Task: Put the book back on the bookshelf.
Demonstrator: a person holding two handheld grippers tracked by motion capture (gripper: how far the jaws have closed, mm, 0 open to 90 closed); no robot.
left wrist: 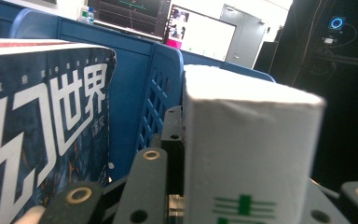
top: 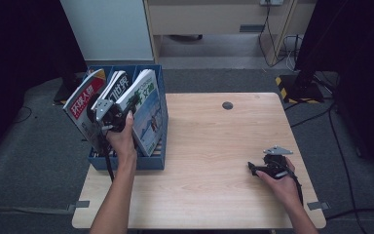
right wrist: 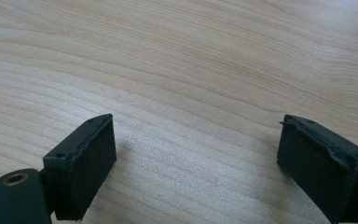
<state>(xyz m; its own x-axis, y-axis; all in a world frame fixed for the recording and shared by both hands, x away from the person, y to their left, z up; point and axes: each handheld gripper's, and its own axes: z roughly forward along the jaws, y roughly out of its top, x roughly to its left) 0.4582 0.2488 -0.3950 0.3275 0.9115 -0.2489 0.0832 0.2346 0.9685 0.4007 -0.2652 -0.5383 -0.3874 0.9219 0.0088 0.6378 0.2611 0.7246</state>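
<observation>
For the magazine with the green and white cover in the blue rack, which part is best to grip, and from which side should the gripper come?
Grip the green-and-white magazine at its top edge, coming from above. It stands tilted in the blue rack, whose walls cover its lower part, and only the top sticks out. The left gripper already closes on a thick white spine there, probably this magazine's. The right gripper rests open on the table.

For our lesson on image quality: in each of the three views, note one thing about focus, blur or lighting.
High view: the wooden table is evenly lit and the surroundings fall into darkness. Left gripper view: the white magazine edge held close to the lens is soft and blurred, while the dark magazine cover reads more sharply. Right gripper view: the wood grain is crisp, with a faint shadow beside the right gripper.
</observation>
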